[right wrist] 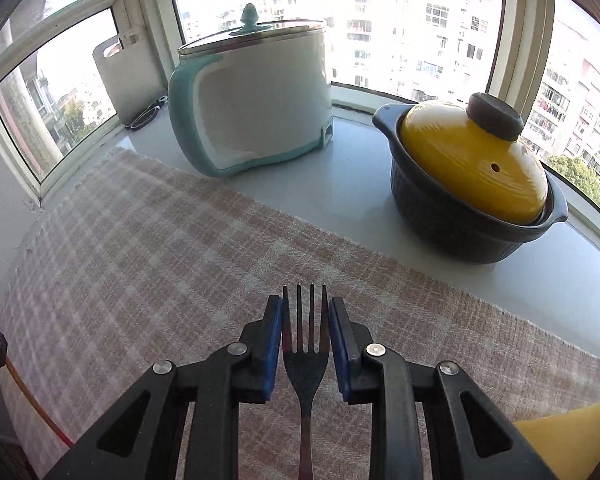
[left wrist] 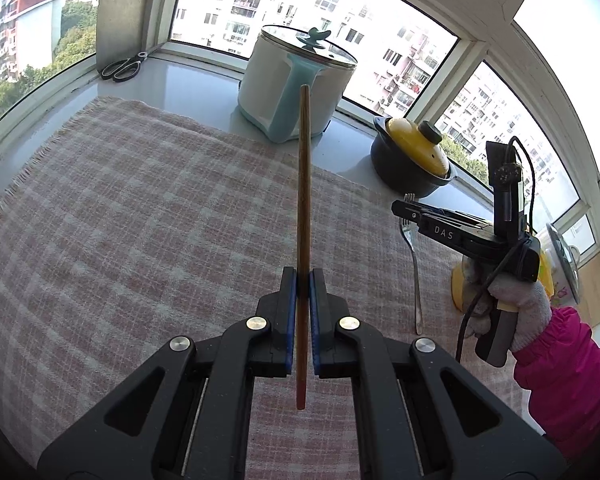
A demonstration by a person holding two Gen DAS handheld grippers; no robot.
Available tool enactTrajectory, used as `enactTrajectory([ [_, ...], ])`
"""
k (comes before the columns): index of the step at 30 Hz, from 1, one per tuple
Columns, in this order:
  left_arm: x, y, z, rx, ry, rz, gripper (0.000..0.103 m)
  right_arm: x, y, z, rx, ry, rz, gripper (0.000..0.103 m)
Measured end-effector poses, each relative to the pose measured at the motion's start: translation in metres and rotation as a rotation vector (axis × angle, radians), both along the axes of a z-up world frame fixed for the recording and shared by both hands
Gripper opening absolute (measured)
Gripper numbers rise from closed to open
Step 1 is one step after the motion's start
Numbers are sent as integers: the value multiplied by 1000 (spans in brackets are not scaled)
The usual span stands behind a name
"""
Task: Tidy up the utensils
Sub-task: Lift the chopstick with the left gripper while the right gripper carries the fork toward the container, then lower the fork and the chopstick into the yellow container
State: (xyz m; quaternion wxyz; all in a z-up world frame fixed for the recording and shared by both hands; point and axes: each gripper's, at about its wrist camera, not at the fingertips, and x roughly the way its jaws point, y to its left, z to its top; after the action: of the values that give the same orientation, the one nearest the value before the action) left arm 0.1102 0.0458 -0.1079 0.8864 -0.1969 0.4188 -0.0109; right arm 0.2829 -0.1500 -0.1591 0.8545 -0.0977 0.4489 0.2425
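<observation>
My left gripper (left wrist: pixel 303 276) is shut on a long brown wooden chopstick (left wrist: pixel 304 180), which points away from me above the pink checked cloth (left wrist: pixel 140 220). In the right wrist view, my right gripper (right wrist: pixel 305 304) has its blue pads pressed against the outer tines of a metal fork (right wrist: pixel 305 372), and the handle runs back under the gripper. The left wrist view shows the right gripper (left wrist: pixel 400 206) from the side. The fork (left wrist: pixel 415 272) runs from it toward me over the cloth. A gloved hand (left wrist: pixel 520 300) with a pink sleeve holds that gripper.
A white and teal electric pot (right wrist: pixel 256 100) and a dark casserole with a yellow lid (right wrist: pixel 472 184) stand on the grey sill behind the cloth. Scissors (left wrist: pixel 122 68) and a cutting board (left wrist: pixel 120 12) sit in the far left corner. A yellow object (right wrist: pixel 572 436) lies at the right.
</observation>
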Motion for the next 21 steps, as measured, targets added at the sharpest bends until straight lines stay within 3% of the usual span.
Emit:
enactTrajectory([
  [11,-27,-42,28,24,-70,32,4,-66,-51,56,119,-169,37,22],
  [21,-43,-83,47,30,-123,39,4,-106,-79,86,164,-249,93,22],
])
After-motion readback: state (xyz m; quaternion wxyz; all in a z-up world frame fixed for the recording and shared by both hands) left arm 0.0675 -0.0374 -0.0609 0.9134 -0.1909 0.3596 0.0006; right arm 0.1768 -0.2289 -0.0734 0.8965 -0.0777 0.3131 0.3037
